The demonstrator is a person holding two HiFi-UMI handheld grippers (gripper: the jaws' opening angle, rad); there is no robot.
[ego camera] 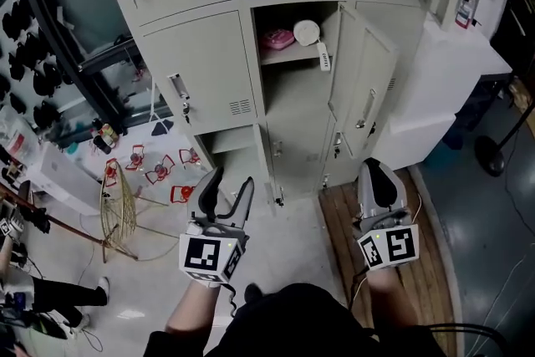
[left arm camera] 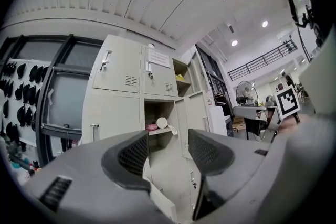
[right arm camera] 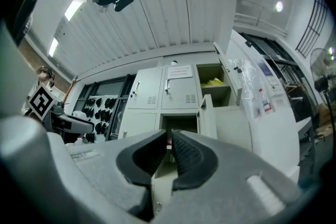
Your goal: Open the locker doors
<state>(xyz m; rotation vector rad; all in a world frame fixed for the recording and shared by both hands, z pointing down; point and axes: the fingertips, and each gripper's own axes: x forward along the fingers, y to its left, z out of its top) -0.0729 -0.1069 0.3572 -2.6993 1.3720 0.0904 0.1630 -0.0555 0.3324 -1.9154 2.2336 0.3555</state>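
While both point toward the lockers, left tongs gape empty; right tongs are closed.

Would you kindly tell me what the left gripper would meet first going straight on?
Likely the open locker compartment, below its shelf; the path ahead of the left gripper looks free, depth unclear.

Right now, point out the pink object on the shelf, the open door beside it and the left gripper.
pink object (ego camera: 277, 38): head view, middle of its top.
open door (ego camera: 358, 71): head view, middle of its panel.
left gripper (ego camera: 234, 177): head view, midway between its fingertips.
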